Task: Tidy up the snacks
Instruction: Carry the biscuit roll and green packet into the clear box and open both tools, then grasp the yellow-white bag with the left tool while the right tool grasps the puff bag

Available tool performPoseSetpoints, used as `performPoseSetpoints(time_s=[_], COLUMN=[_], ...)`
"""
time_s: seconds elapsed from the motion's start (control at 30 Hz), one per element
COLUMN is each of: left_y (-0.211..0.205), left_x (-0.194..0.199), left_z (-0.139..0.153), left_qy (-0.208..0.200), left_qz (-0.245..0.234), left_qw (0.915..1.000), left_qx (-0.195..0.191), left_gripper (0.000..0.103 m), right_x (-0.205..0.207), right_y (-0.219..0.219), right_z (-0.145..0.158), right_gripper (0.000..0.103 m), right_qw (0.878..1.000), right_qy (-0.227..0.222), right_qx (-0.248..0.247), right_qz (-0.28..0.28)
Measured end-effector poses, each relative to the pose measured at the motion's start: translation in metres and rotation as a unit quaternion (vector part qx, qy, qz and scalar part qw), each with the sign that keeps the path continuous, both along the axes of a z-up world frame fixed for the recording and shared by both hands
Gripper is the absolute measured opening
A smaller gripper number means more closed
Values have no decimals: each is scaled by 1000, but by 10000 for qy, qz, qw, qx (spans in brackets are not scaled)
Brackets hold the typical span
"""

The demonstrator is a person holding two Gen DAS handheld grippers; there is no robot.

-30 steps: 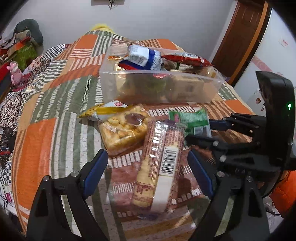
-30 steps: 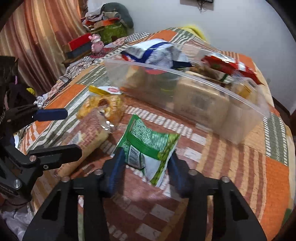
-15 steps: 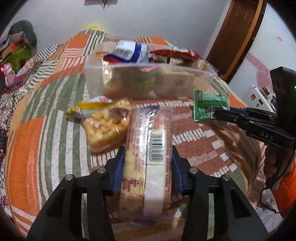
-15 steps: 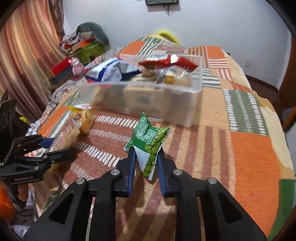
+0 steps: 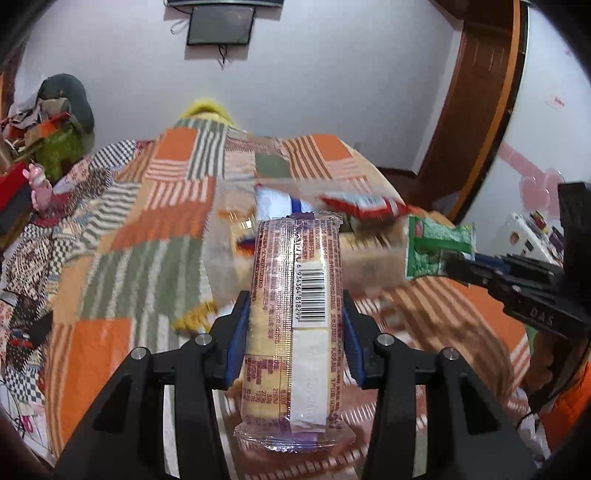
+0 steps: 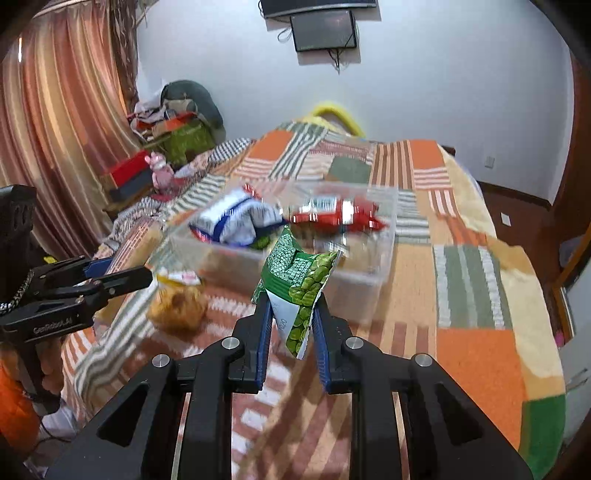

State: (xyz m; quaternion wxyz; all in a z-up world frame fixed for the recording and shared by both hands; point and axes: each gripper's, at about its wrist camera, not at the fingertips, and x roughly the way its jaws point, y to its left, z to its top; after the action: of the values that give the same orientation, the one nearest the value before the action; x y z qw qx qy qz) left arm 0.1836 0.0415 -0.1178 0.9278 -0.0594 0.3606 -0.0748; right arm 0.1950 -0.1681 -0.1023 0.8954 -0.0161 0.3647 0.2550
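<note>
My left gripper is shut on a long biscuit pack with a barcode, held up above the bed. My right gripper is shut on a green pea snack bag, also lifted; the bag also shows in the left wrist view. A clear plastic bin stands on the bed ahead of both grippers. It holds a white-blue bag, a red packet and other snacks. A cracker bag with a yellow-topped packet lies on the bedspread left of the bin.
The patchwork bedspread covers the bed. A curtain and a cluttered shelf stand at the left. A wooden door is on the right. A screen hangs on the far wall.
Both grippers closed on their snacks and lifted them off the bed. The biscuit pack and green bag now sit higher, at the level of the bin.
</note>
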Motion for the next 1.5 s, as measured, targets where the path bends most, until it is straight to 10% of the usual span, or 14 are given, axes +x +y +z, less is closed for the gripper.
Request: performPoseSetpoints(time_s=[0.8,1.13,1.5], left_y=[28,24,51], left_x=[143,131,57], left_z=[-26,-19,-9], left_qy=[249,179,88], left_qz=[458,281,329], left_qw=[9986,9994,9988], left_qx=[55,84,364], left_gripper=[45,52,60], right_x=[91,80,34], right_y=[60,56,69], right_z=[-11,-5,4], right_gripper=[19,22,54], right_qw=[9992,9994,9981], right_qy=[-132,-80,-172], right_qx=[-372,-315,-240], right_qz=[36,156,534])
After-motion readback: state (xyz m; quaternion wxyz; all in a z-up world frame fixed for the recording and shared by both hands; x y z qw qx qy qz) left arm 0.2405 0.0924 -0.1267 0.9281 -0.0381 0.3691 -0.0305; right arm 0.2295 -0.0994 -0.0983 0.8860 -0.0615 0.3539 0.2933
